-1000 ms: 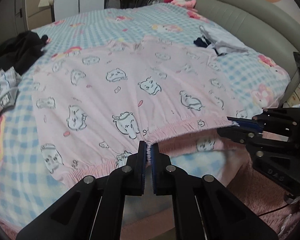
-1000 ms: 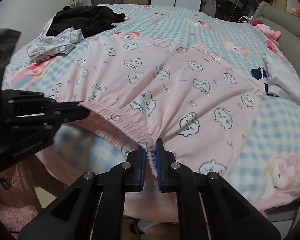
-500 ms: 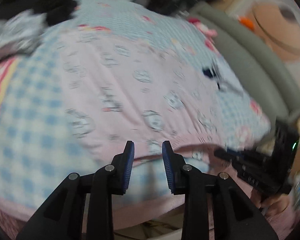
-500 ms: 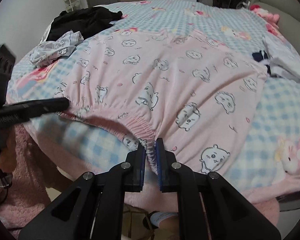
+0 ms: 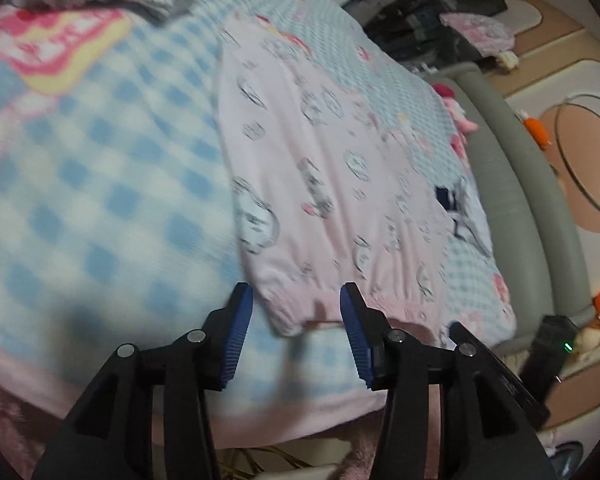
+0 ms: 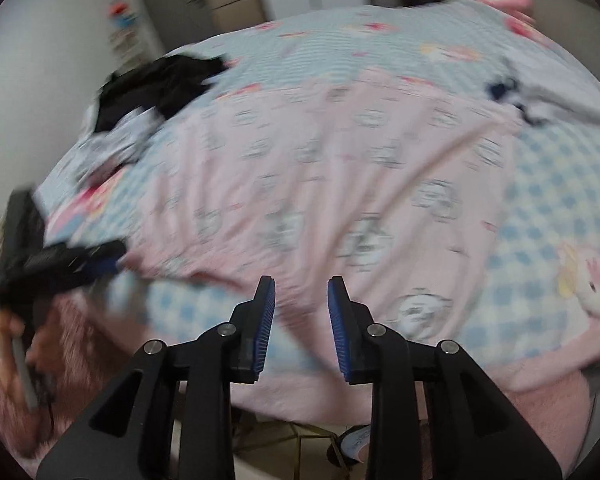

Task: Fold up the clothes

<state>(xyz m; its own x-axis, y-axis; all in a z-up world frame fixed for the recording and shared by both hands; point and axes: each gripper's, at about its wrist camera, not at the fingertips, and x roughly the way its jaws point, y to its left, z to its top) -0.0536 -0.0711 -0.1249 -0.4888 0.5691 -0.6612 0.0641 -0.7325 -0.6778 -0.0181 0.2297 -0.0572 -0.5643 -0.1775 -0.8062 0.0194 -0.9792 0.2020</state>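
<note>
A pink garment with a cartoon animal print (image 5: 332,184) lies spread flat on the bed; it also shows in the right wrist view (image 6: 340,184). Its gathered elastic hem (image 5: 324,308) lies along the bed's near edge. My left gripper (image 5: 296,332) is open and empty, its blue pads either side of the hem's left corner, just in front of it. My right gripper (image 6: 300,320) is open and empty just in front of the hem's near edge. The left gripper also shows at the left of the right wrist view (image 6: 68,264). Both views are motion-blurred.
The bed has a blue checked cover (image 5: 100,200). A black garment (image 6: 160,84) and a grey-white one (image 6: 112,140) lie at its far left. A folded white and navy item (image 6: 540,96) lies at the right. A grey padded headboard (image 5: 532,200) runs along the bed's side.
Both grippers have opened and let go of the pink garment's hem, which now lies on the bed. The left gripper has swung left to the hem's corner.
</note>
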